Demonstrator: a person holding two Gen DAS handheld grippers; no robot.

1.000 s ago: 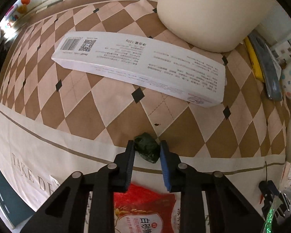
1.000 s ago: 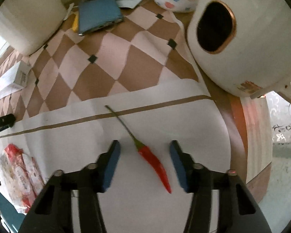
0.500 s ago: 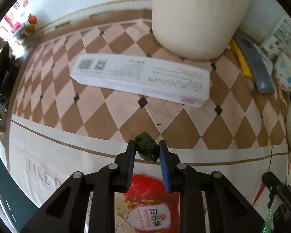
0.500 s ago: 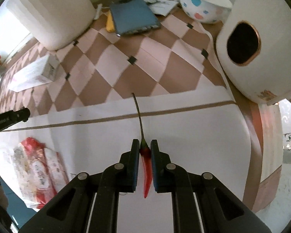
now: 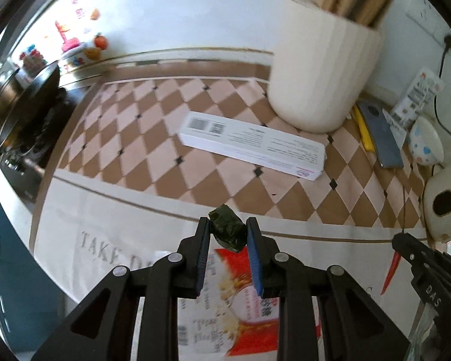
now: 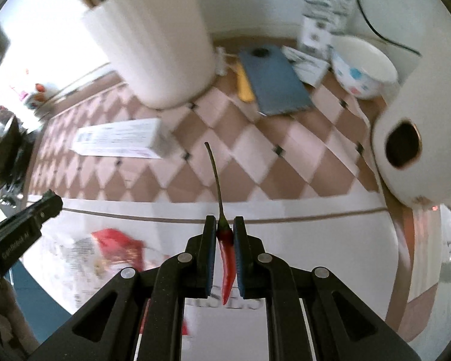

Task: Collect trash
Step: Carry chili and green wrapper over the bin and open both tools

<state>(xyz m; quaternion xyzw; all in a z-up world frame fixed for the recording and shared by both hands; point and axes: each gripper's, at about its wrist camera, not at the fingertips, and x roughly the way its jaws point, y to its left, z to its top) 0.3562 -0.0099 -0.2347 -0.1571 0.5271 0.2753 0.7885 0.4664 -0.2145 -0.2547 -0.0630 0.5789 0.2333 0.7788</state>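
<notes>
My left gripper [image 5: 228, 231] is shut on a crumpled dark green scrap [image 5: 228, 228] and holds it lifted above the table mat. My right gripper [image 6: 225, 231] is shut on a red chilli [image 6: 226, 255] with a long thin stem pointing forward, also lifted off the mat. The chilli's tip [image 5: 389, 276] and the right gripper [image 5: 427, 270] show at the right edge of the left wrist view. The left gripper [image 6: 24, 225] shows at the left edge of the right wrist view. A red and white food packet [image 5: 237, 297] lies on the mat below the left gripper.
A long white box [image 5: 252, 144] lies on the checkered mat. Behind it stands a cream container [image 5: 321, 72] holding wooden sticks. A blue phone [image 6: 273, 81], a yellow item [image 6: 244, 84], a dotted bowl [image 6: 362, 69] and a white appliance [image 6: 421, 138] stand at the right. A dark pan [image 5: 21, 96] sits at the far left.
Both grippers have risen and pulled back from the mat with their loads. The right gripper closed on the chilli from open a second ago.
</notes>
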